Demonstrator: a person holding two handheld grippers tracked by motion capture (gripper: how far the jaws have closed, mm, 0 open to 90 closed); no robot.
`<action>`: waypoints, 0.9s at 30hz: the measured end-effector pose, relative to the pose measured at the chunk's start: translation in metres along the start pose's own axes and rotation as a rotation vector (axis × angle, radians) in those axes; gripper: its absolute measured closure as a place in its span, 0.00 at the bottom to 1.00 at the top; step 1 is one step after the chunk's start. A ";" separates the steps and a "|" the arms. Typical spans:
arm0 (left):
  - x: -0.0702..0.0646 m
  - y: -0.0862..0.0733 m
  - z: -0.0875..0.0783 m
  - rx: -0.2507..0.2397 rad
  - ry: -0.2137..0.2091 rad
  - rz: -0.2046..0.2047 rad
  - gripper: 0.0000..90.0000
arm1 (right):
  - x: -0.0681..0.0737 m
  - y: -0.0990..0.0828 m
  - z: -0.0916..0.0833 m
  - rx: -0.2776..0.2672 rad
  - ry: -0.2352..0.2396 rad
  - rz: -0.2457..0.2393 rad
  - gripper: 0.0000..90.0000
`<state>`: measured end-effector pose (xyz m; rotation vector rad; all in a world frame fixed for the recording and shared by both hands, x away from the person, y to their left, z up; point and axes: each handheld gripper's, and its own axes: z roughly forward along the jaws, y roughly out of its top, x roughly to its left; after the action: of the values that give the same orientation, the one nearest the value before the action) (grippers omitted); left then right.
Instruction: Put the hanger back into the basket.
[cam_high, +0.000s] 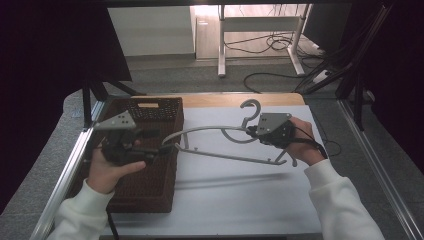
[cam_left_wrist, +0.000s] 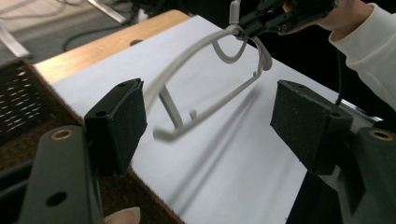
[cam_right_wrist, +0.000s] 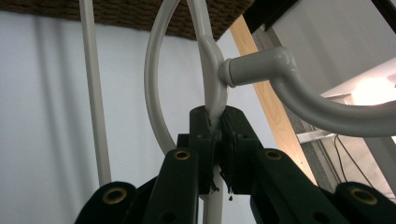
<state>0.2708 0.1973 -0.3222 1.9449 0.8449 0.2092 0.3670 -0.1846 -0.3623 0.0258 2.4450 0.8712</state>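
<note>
A grey plastic hanger hangs tilted above the white mat, hook toward the far side. My right gripper is shut on its neck just below the hook; in the right gripper view the jaws pinch the hanger between them. My left gripper hovers over the brown wicker basket, open, pointing at the hanger's left end. In the left gripper view its pads stand wide apart, with the hanger's end beyond them, untouched, and the right gripper farther off.
The white mat covers the table right of the basket. A wooden strip runs along the far edge. Metal rails border both sides. Cables and a table frame lie on the floor beyond.
</note>
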 end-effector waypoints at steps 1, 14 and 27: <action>0.003 0.005 0.005 0.014 -0.007 0.004 0.30 | 0.001 0.001 0.000 0.001 0.003 -0.009 0.93; 0.023 0.045 0.075 0.281 -0.124 0.096 0.43 | 0.010 0.008 0.004 -0.012 0.032 -0.053 0.93; 0.020 0.050 0.115 0.452 -0.183 0.177 0.73 | 0.014 0.015 0.005 -0.040 0.037 -0.084 0.93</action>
<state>0.3640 0.1138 -0.3435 2.4215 0.6347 -0.0641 0.3556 -0.1669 -0.3635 -0.1081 2.4436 0.8904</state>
